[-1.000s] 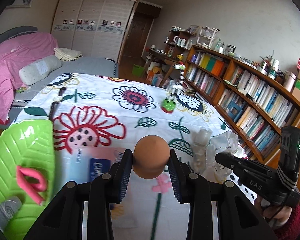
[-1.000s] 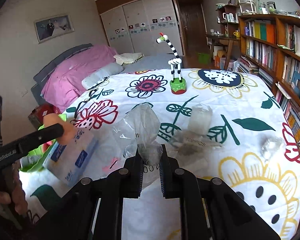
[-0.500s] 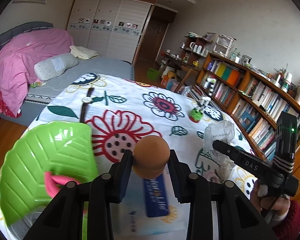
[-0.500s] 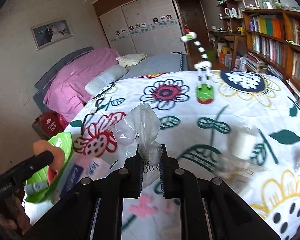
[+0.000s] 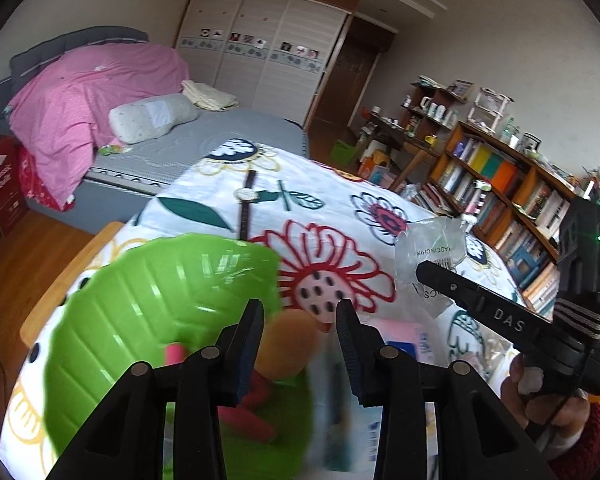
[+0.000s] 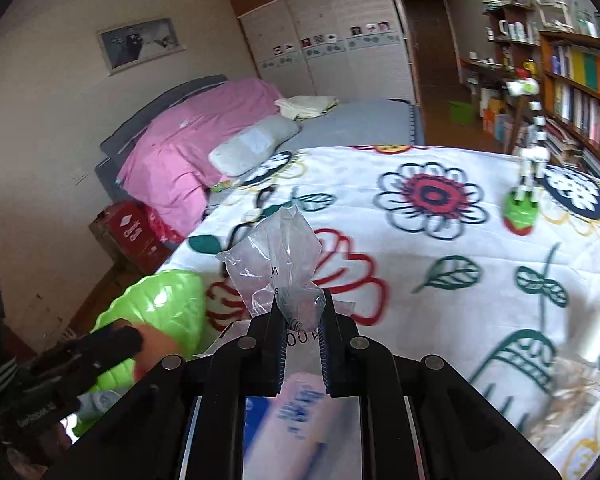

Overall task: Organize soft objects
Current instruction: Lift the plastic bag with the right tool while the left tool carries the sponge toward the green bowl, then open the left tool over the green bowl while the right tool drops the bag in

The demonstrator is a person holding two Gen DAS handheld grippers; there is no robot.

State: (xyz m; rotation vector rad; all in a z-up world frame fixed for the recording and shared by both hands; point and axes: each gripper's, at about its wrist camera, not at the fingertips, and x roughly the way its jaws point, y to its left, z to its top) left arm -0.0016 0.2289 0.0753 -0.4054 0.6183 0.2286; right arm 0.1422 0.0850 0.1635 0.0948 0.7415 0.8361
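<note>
1. The left tool (image 5: 299, 344) has its two black fingers partly spread; a round orange-brown soft ball (image 5: 290, 342) sits between them, blurred, and I cannot tell whether the pads press on it.
2. Just below and left of that tool lies a bright green leaf-shaped plastic tray (image 5: 148, 304) on the worktop covered with a white flower-print cloth (image 5: 324, 204); pink soft pieces (image 5: 244, 416) lie in the tray under the left finger.
3. The right tool (image 6: 302, 326) has its fingers pressed together on a crumpled clear plastic bag (image 6: 276, 256), which stands up above the fingertips.
4. Only the left wrist view shows the right tool from the side, held by a hand (image 5: 540, 392) in a dark red sleeve, with the bag at its tip.
5. Only the right wrist view shows the left tool from the side, at the lower left, with the ball at its tip over the tray's edge.
6. Under the right tool lies a blurred pink and blue soft pack (image 6: 300, 424).
7. Beyond the right tool, to its right, a black-and-white striped toy on a green base (image 6: 522, 208) stands on the cloth.
</note>
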